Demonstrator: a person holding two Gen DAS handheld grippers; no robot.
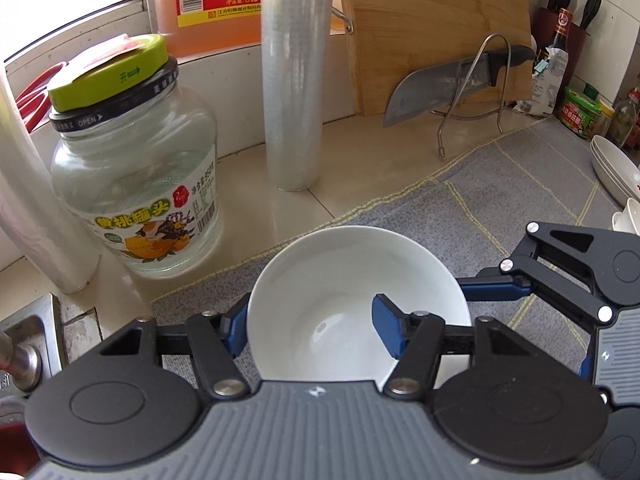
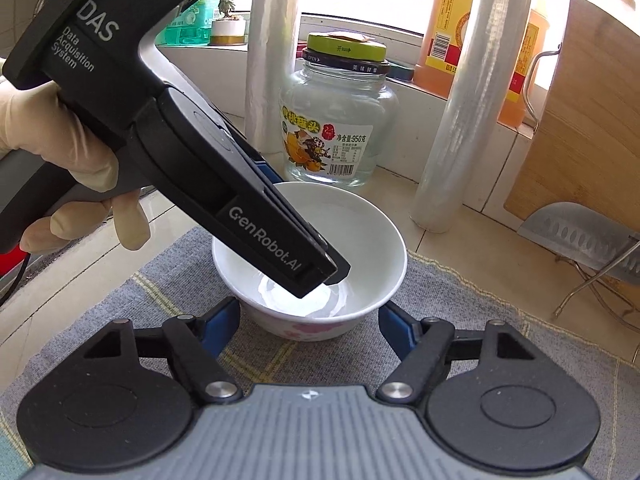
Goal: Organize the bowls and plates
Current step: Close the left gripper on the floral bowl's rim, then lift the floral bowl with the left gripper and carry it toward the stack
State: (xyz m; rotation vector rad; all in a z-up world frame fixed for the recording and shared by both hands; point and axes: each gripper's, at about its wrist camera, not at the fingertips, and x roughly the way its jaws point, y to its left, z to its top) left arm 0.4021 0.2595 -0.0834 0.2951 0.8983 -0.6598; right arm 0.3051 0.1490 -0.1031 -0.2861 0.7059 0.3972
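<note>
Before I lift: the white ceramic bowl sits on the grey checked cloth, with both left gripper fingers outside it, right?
No: the left wrist view shows one left gripper finger inside the white ceramic bowl, the other outside. It does sit on the grey checked cloth.

Left gripper (image 2: 335, 268): "GenRobot.AI"; jar (image 2: 338, 120): prob. "950".
</note>
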